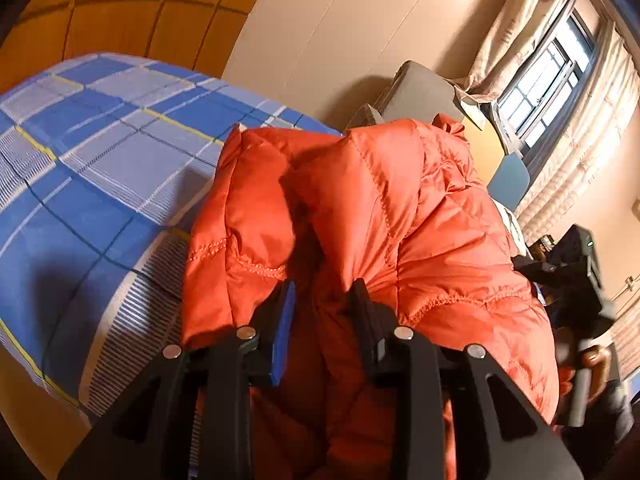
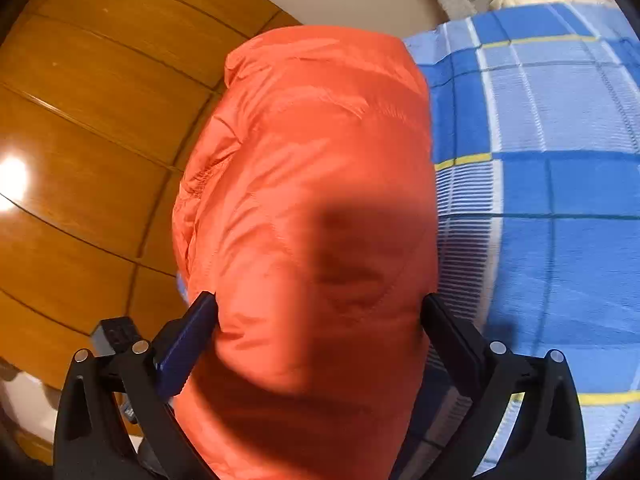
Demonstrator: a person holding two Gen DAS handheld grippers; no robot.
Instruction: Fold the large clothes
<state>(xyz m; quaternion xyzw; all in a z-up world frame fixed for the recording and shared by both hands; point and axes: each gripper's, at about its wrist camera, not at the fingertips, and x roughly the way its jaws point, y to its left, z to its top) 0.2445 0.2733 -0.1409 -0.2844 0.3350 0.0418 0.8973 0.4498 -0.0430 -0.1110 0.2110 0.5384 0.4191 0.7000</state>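
Orange puffer jacket bunched on blue checked bed; wooden floor beside. Window, curtains only in left view. Left gripper fingers slightly apart, right gripper fingers wide; jacket between, no firm pinch.

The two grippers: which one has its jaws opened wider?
The right gripper: its jaws stand wide around the orange jacket. The left gripper shows a narrow gap.

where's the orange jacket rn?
The orange puffer jacket lies bunched on the blue plaid bedsheet near the bed's edge, with wood floor beside it. It fills the centre of both wrist views.
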